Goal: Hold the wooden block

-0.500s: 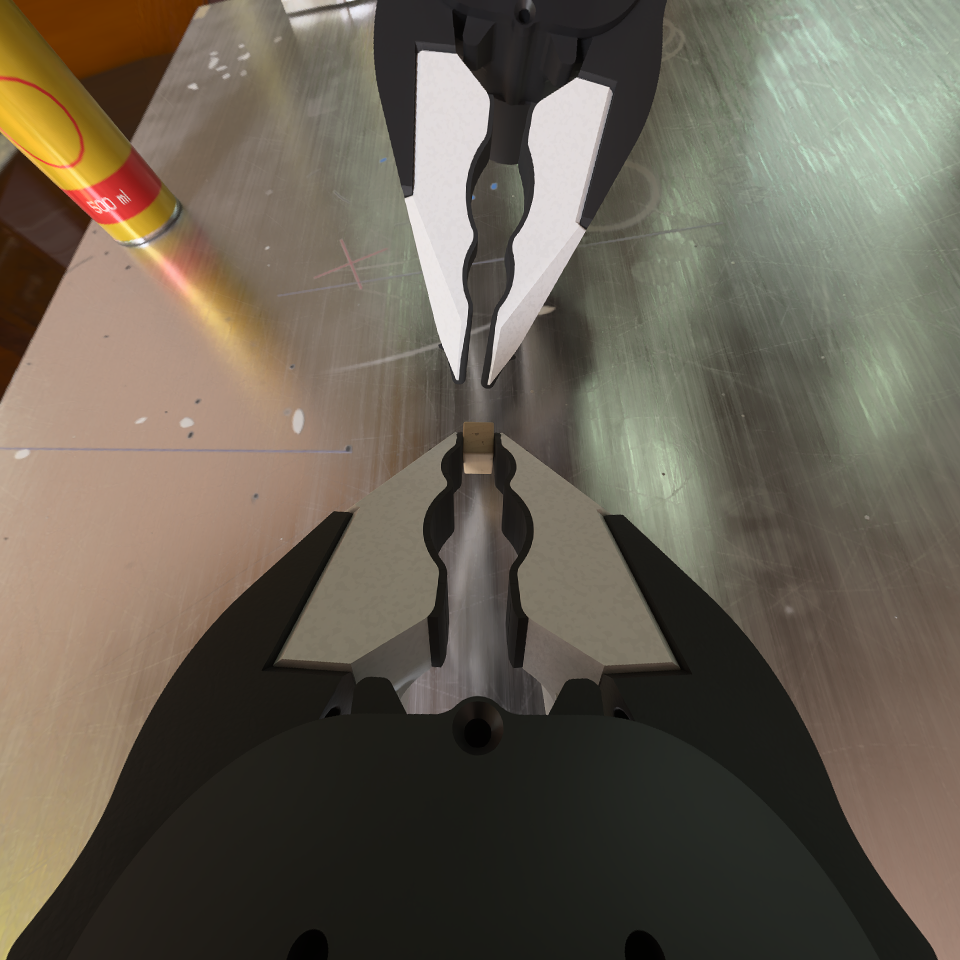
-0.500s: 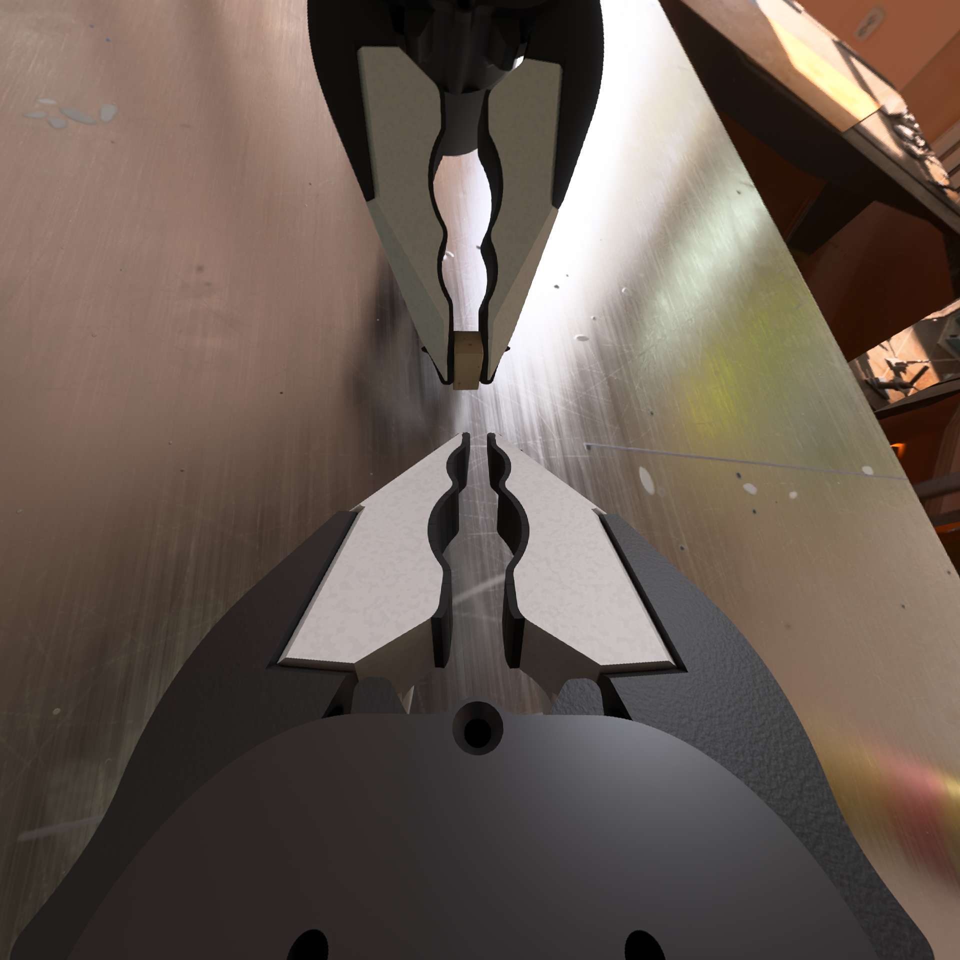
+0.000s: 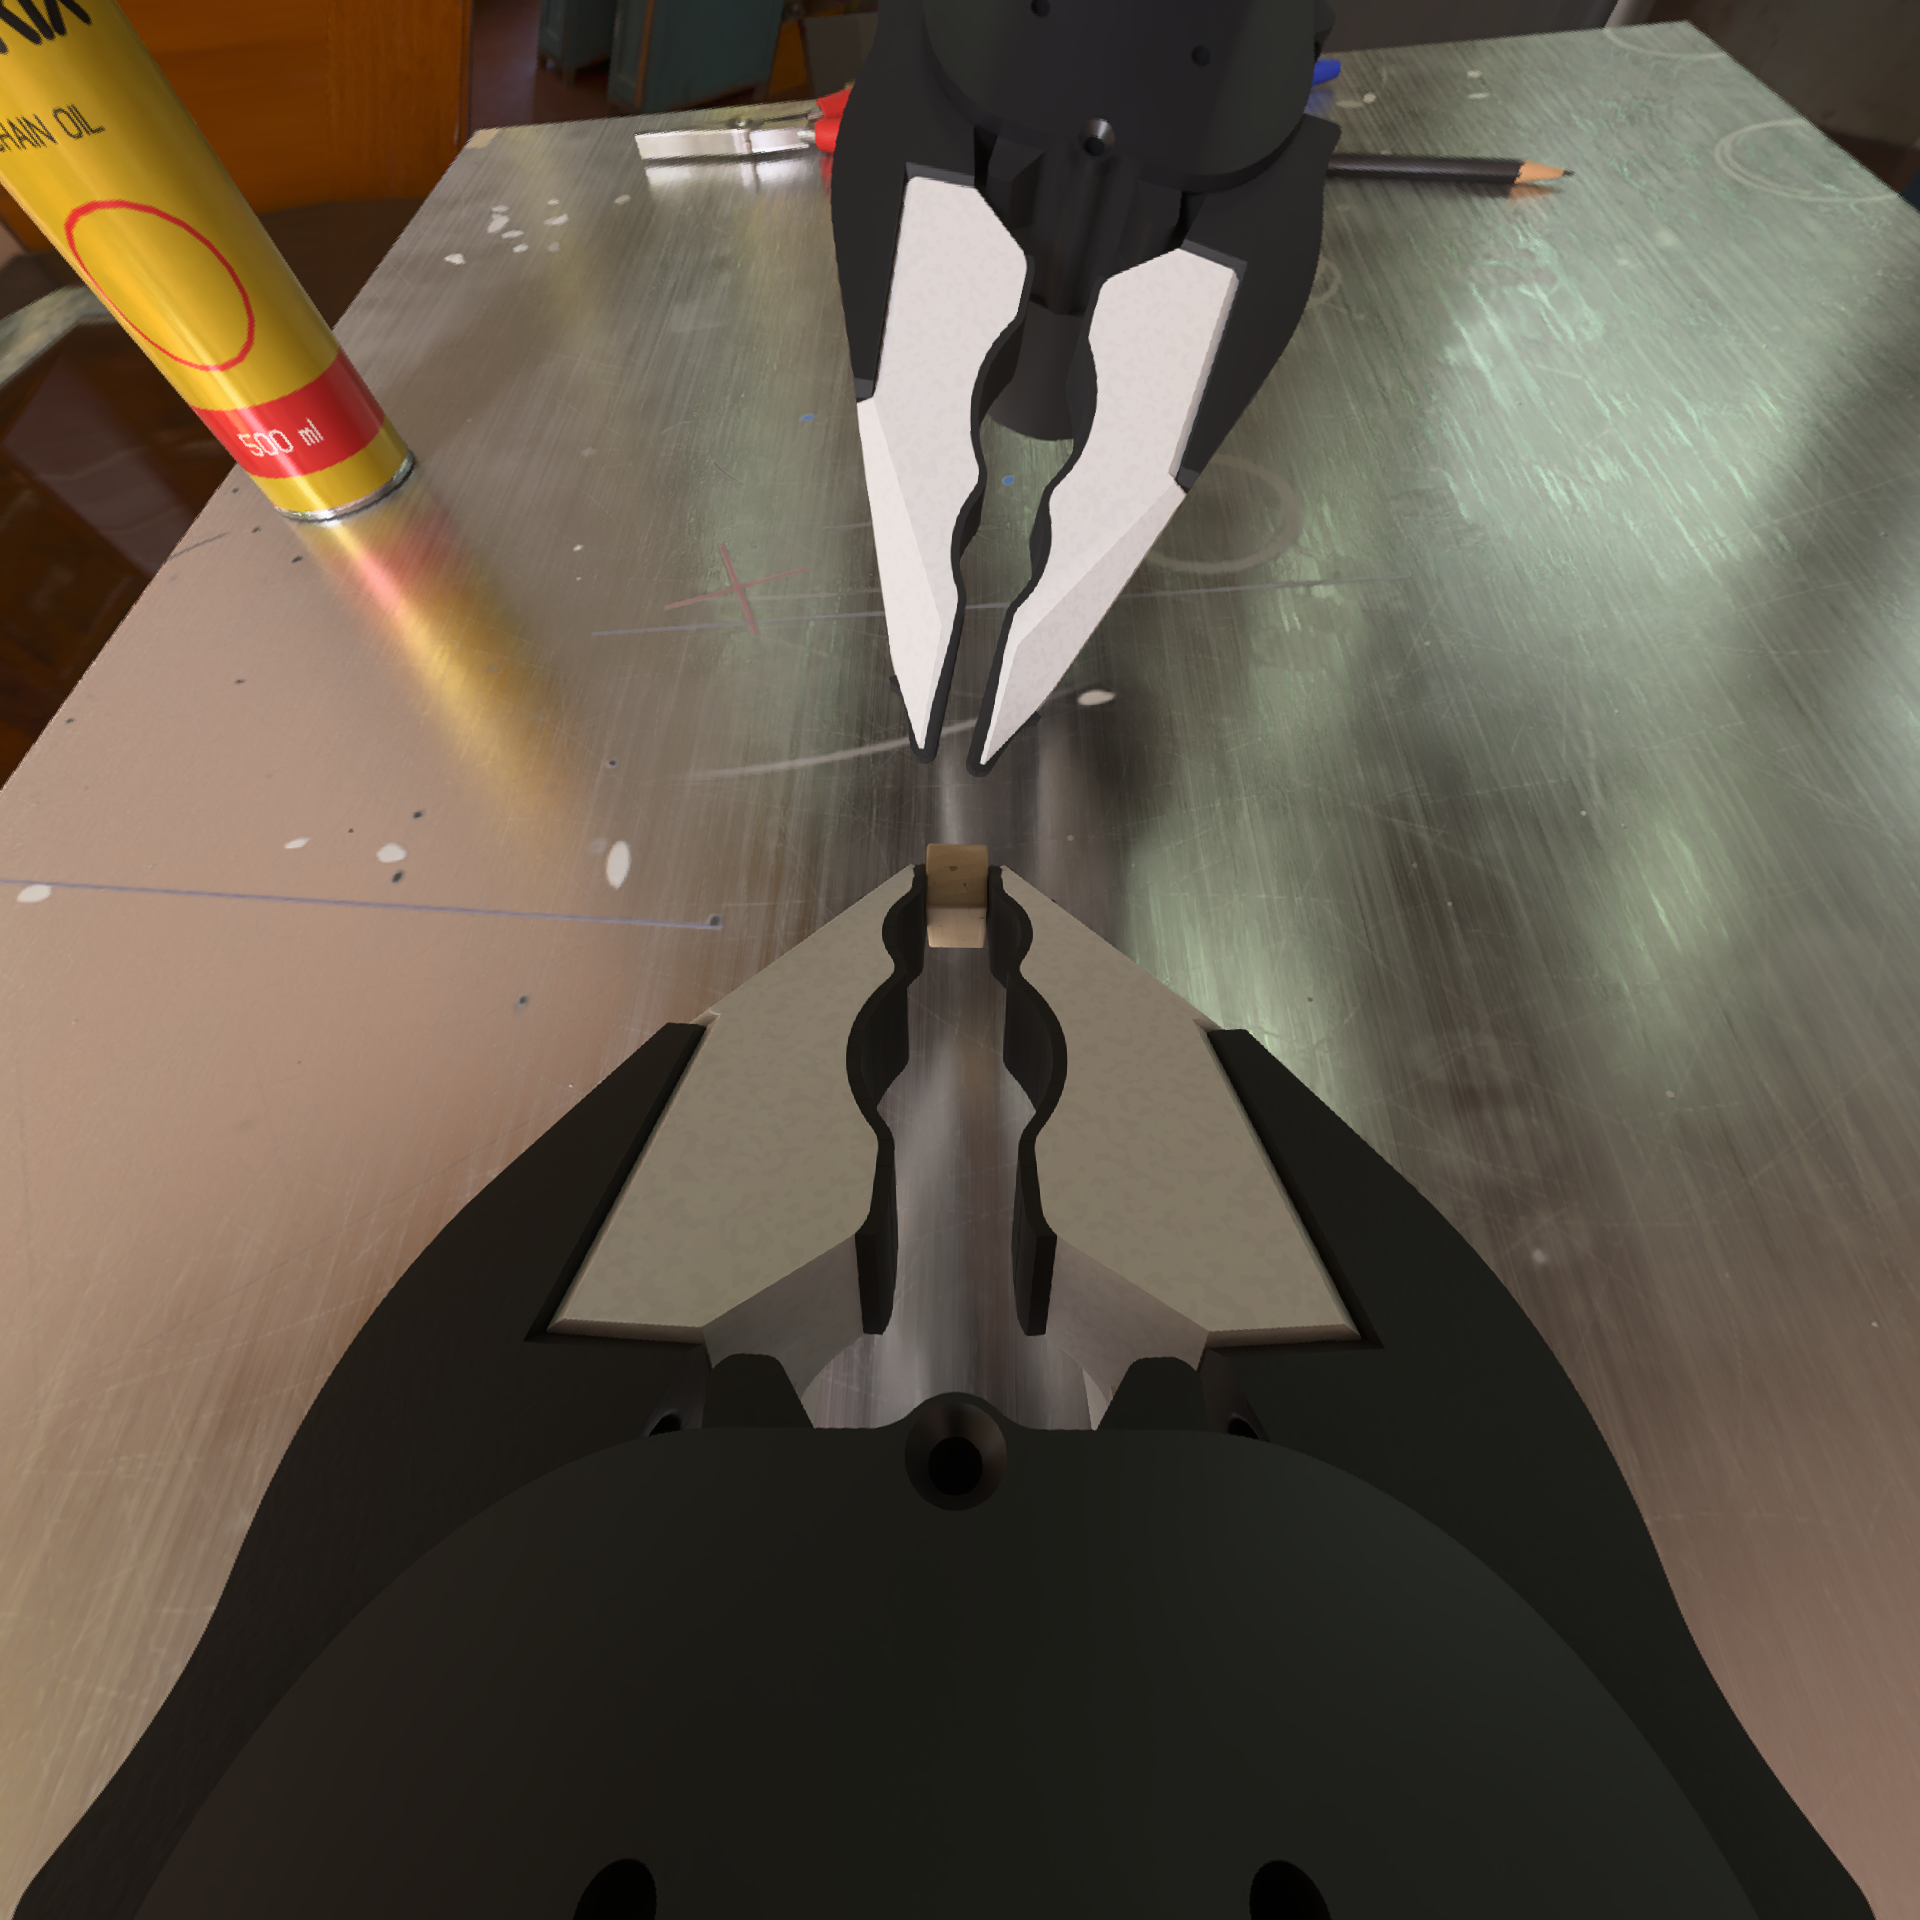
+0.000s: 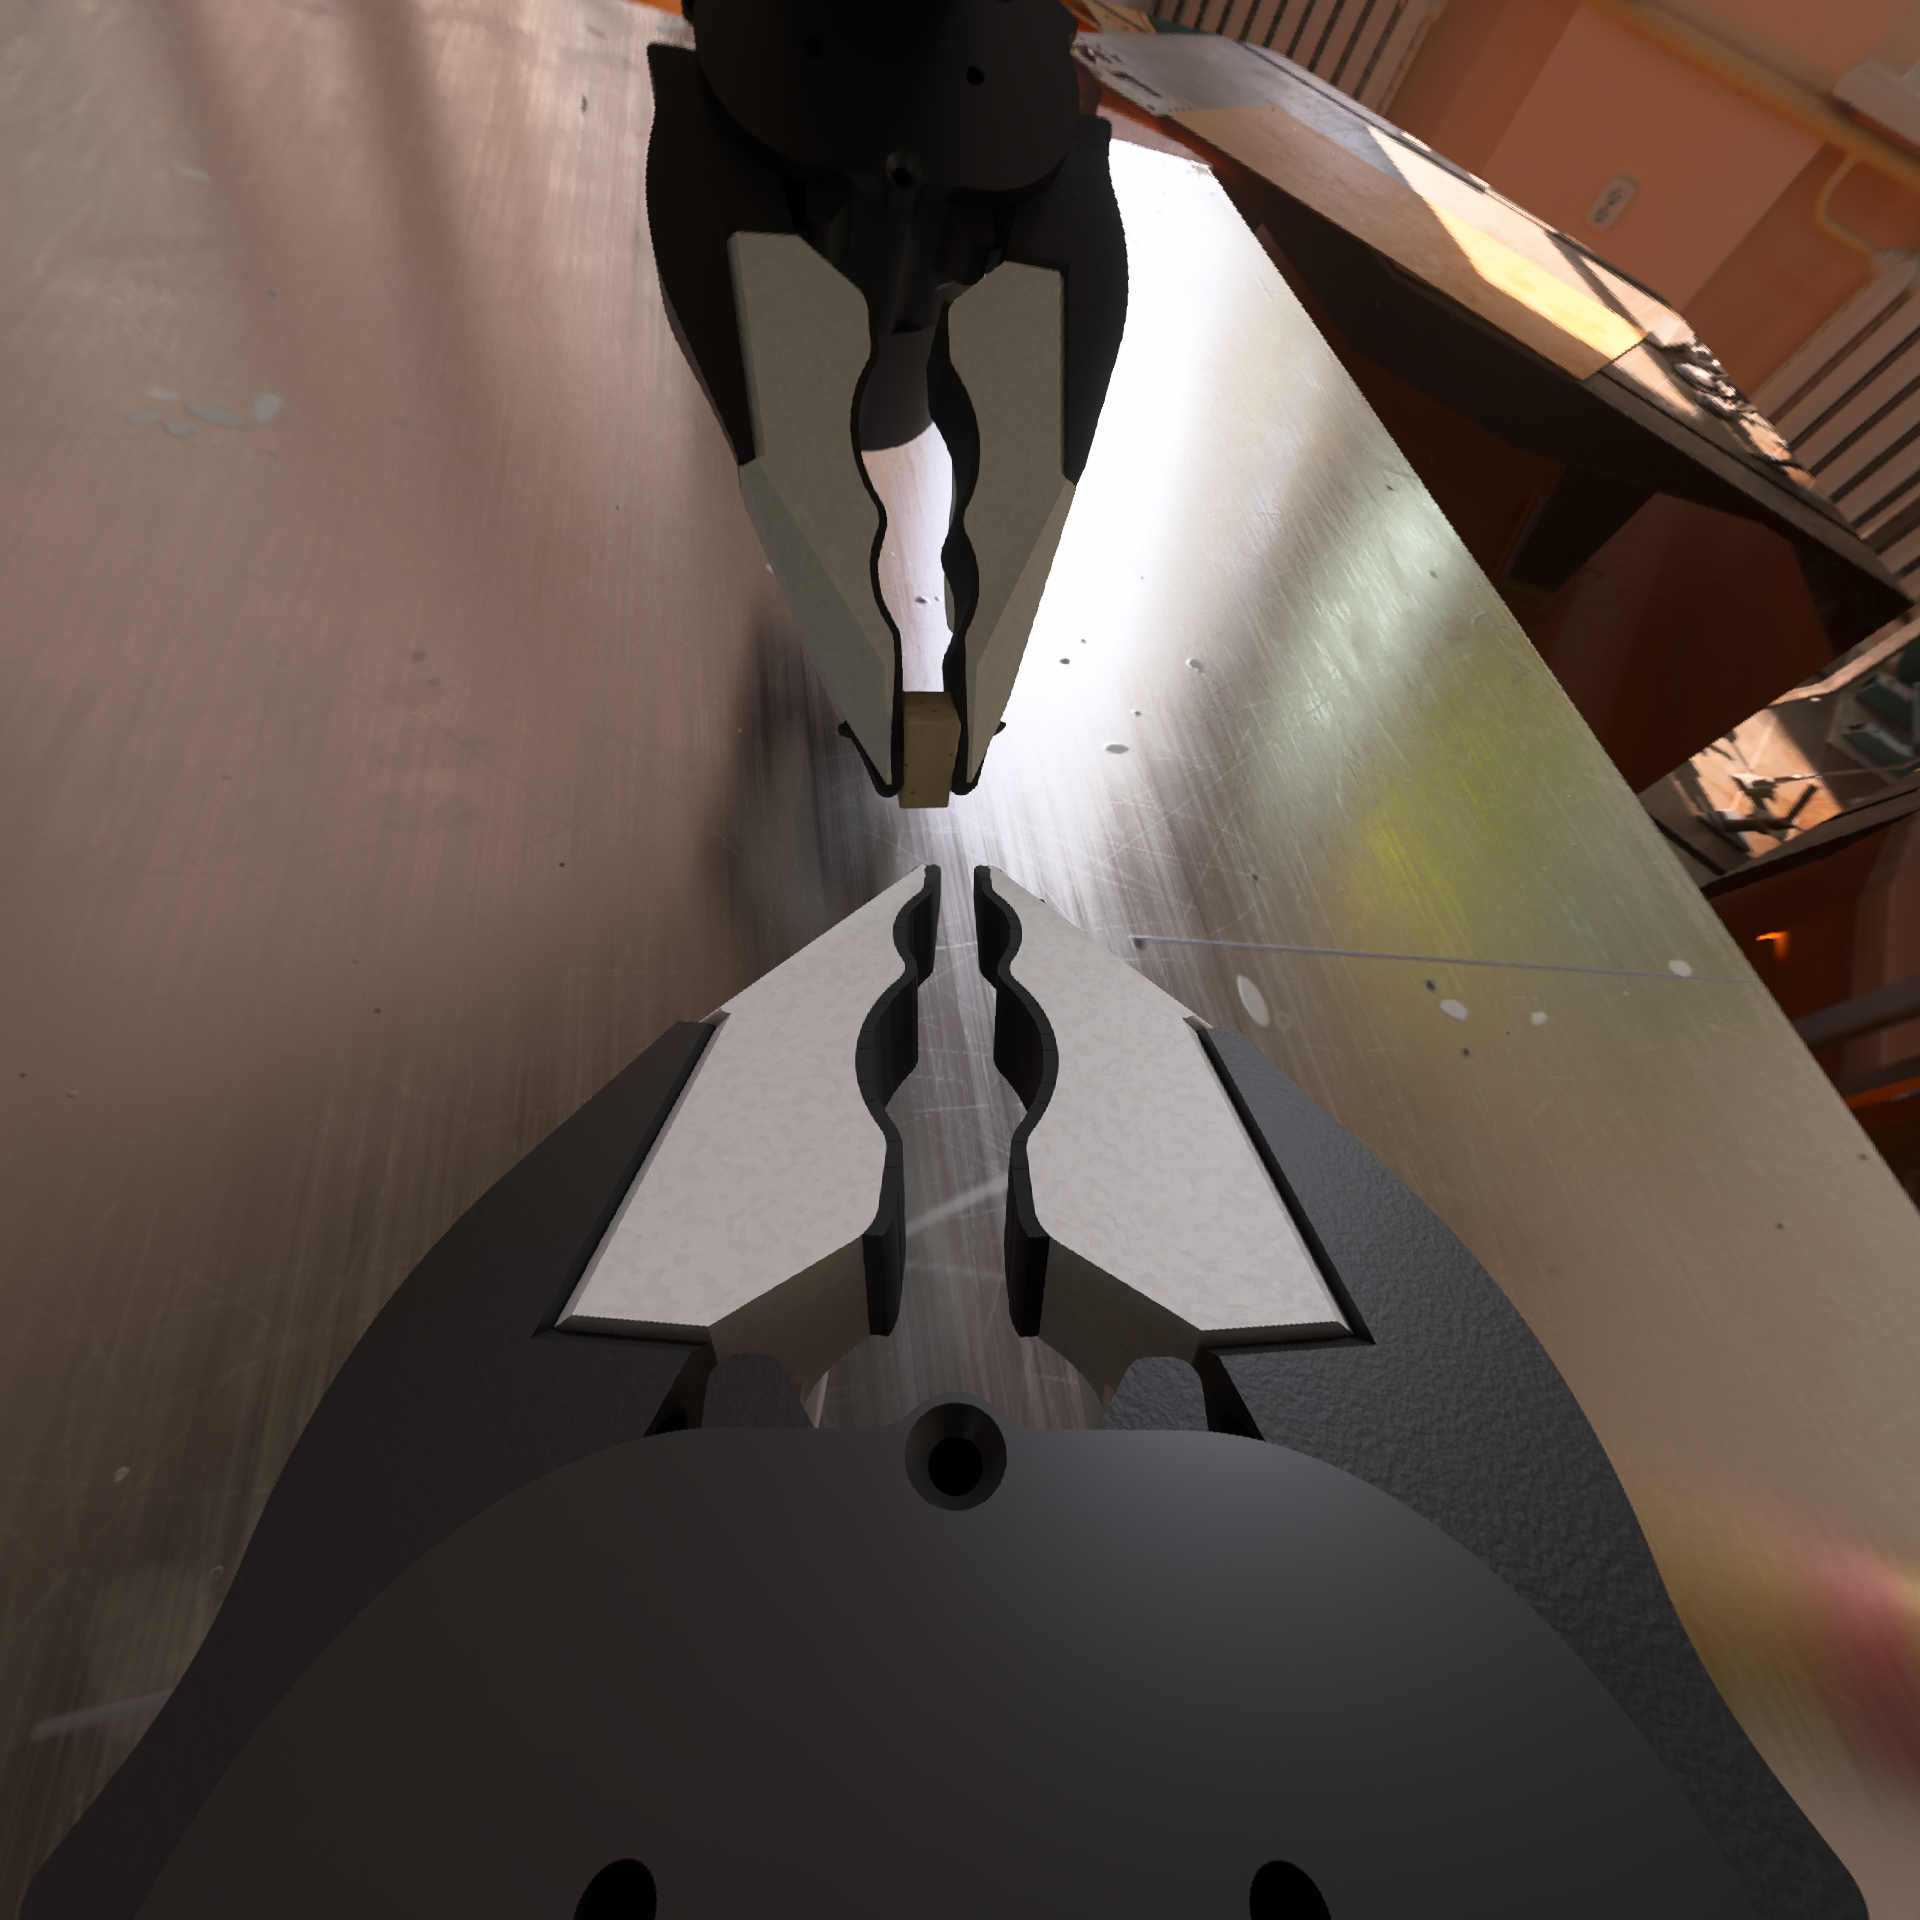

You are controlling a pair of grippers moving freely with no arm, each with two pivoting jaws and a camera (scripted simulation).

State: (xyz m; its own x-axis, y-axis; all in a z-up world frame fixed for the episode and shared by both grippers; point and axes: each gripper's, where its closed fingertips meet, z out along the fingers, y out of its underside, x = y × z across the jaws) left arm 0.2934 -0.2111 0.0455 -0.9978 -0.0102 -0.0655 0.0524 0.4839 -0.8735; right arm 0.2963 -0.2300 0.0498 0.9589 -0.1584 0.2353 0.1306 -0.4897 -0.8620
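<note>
A small pale wooden block [image 3: 956, 896] sits clamped between the tips of my left gripper [image 3: 956, 883], above the metal table [image 3: 1507, 831]. In the right wrist view the block [image 4: 925, 764] shows in that gripper's tips [image 4: 928, 774], its end sticking out. My right gripper [image 4: 954, 878] faces it tip to tip, a short gap away. Its fingers stand a narrow slit apart and hold nothing. It also shows in the left wrist view [image 3: 951, 758], pointing down at the block.
A yellow can with a red band [image 3: 208, 312] stands at the table's far left edge. A pencil [image 3: 1444, 166] and a red-handled tool [image 3: 748, 135] lie at the far end. The table edge [image 4: 1558, 883] runs along the right, with a wooden bench [image 4: 1455, 239] beyond.
Both views now take in more of the table's far end and more of the opposite gripper's body. The grippers stay tip to tip, and the block stays in the left one.
</note>
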